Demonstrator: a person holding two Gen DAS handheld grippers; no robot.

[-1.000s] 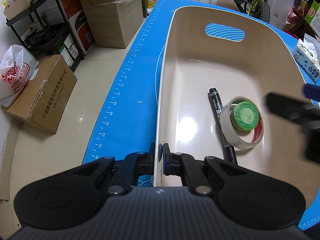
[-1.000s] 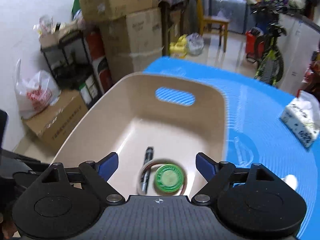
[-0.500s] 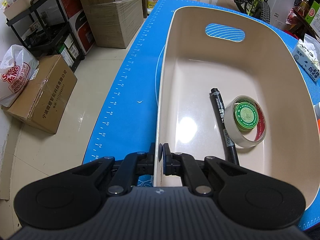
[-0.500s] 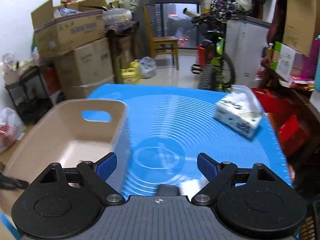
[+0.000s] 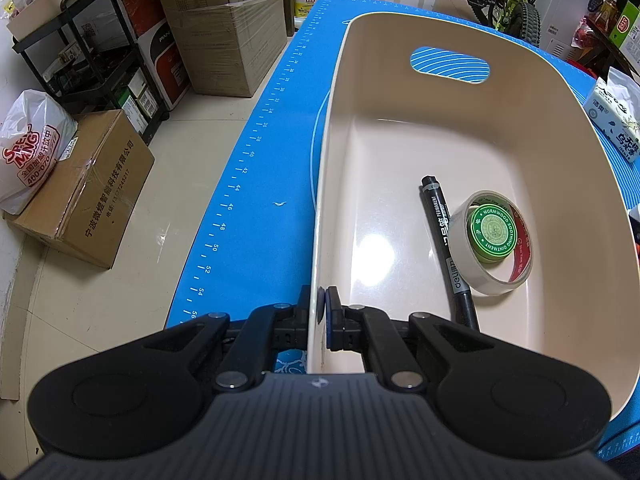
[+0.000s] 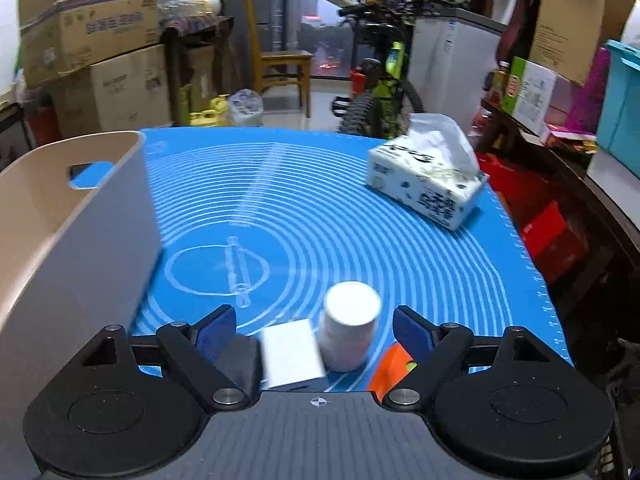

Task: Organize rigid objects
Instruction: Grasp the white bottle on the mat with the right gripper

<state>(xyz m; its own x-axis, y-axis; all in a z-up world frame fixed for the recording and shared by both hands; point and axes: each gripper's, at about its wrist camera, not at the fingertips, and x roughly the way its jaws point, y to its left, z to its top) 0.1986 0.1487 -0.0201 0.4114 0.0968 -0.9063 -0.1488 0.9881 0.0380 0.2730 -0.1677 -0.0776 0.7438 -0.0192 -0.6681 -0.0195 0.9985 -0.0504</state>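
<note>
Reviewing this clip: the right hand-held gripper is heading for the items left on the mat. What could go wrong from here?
1. The right hand-held gripper, jaws closing slightly, faces a white bottle touching or nearly touching a white box; closing could catch both or topple the bottle.
2. An orange object near the right finger could be knocked.
3. The left hand-held gripper pinches only the beige bin wall; it may tilt.

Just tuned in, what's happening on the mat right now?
The left tool is clamped on the beige bin's near rim, steadying it. Inside lie a black marker and a tape roll ringed around a green ointment tin. The right tool, jaws closing but empty, faces a white bottle and small white box on the blue mat.
</note>
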